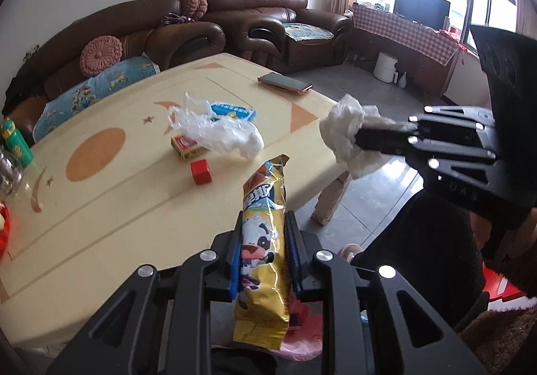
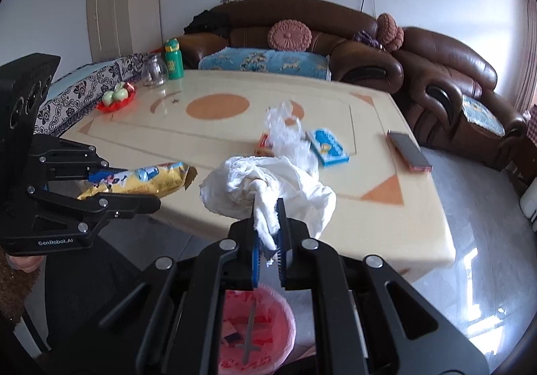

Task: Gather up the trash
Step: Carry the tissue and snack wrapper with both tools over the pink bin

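Observation:
My left gripper [image 1: 263, 251] is shut on a yellow snack wrapper [image 1: 265, 240] with a cartoon cow, held at the table's near edge; the wrapper also shows in the right wrist view [image 2: 147, 180]. My right gripper [image 2: 268, 240] is shut on a crumpled white tissue [image 2: 268, 187], held off the table's corner; the tissue also shows in the left wrist view [image 1: 349, 133]. A pink-lined bin [image 2: 255, 321] with trash inside sits below both grippers. A clear plastic bag [image 1: 214, 126] lies on the cream table [image 1: 117, 207].
On the table are a small red box [image 1: 200, 171], a red-and-yellow box [image 1: 186, 146], a blue packet [image 1: 231, 111], a phone [image 1: 285, 82], a green bottle [image 2: 174, 59], a glass jar [image 2: 153, 70] and a red fruit plate [image 2: 115, 99]. Brown sofas [image 1: 261, 19] stand behind.

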{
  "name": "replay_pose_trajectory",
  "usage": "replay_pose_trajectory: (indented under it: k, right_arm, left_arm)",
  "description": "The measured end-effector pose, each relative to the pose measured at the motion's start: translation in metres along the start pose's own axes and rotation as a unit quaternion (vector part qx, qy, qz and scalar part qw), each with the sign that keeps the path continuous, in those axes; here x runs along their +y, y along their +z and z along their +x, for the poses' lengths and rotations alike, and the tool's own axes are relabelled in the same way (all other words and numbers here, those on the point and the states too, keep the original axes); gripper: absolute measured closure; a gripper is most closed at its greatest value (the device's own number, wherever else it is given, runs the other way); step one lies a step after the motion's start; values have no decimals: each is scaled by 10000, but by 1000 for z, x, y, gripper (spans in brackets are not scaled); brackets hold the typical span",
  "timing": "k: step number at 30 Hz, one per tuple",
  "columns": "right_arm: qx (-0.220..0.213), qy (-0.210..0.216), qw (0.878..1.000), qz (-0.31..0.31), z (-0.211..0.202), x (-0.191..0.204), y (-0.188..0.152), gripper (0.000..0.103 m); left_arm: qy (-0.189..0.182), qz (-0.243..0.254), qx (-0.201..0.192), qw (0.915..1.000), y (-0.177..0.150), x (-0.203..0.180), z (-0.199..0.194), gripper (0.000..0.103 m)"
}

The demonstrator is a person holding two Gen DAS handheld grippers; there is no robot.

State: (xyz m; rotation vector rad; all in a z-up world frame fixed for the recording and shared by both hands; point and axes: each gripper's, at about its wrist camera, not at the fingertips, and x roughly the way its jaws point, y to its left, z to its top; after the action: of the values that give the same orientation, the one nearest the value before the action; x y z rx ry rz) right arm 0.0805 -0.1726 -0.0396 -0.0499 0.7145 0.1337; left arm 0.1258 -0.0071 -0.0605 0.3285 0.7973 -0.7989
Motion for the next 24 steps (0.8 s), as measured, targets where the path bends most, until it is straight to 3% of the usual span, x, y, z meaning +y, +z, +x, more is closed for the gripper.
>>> replay_pose_trajectory:
  k: [5, 16, 24]
  right_arm:
    - [286, -7, 9995, 167, 7, 2, -26, 94]
    - [876, -149, 9954, 365, 33, 9, -71, 94]
    - [1234, -159, 9911, 466, 51, 11, -99, 94]
  left_arm:
    - [-97, -231, 103, 9996, -18, -4, 7, 81]
    - [169, -581, 511, 9969, -54, -14, 48, 81]
    - [-39, -906, 923, 9916, -79, -13, 80, 81]
